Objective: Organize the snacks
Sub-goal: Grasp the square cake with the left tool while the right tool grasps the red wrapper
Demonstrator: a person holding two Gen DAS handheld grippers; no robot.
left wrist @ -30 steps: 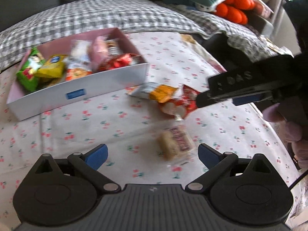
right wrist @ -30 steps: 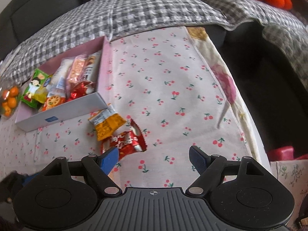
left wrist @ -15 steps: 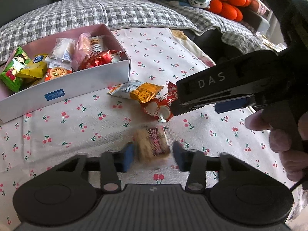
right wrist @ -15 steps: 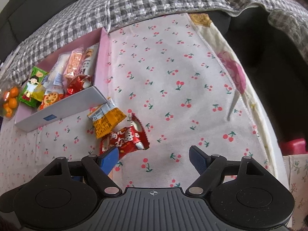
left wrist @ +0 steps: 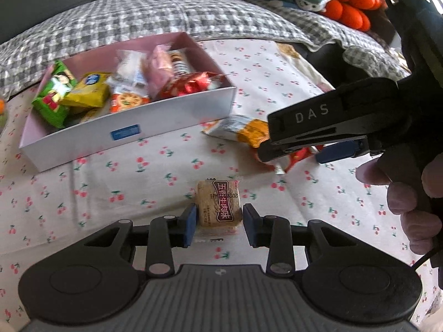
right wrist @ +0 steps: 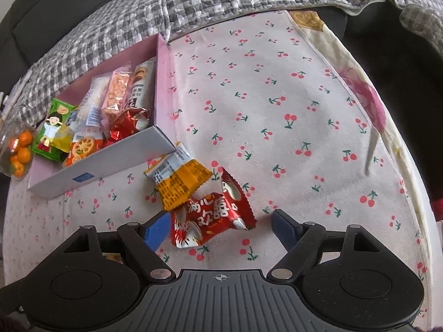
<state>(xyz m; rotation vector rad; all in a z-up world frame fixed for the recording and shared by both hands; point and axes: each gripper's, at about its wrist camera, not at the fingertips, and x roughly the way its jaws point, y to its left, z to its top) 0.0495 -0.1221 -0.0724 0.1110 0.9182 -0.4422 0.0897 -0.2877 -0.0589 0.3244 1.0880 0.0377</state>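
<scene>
1. Clamping now, the left gripper (left wrist: pixel 219 222), wide a second ago, holds the square beige biscuit packet (left wrist: pixel 218 207) in front of the white-and-pink cardboard box (left wrist: pixel 133 127).
2. The right gripper (right wrist: pixel 218 225) hangs wide over the red foil packet (right wrist: pixel 211 217), beside that box; both packets seem ready for boxing.

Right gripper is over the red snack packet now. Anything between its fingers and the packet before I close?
Nothing visible blocks it. The right gripper is open with the red snack packet lying between its fingers. The orange packet overlaps the red one's far edge, beyond the fingertips, so closing might nudge it.
</scene>
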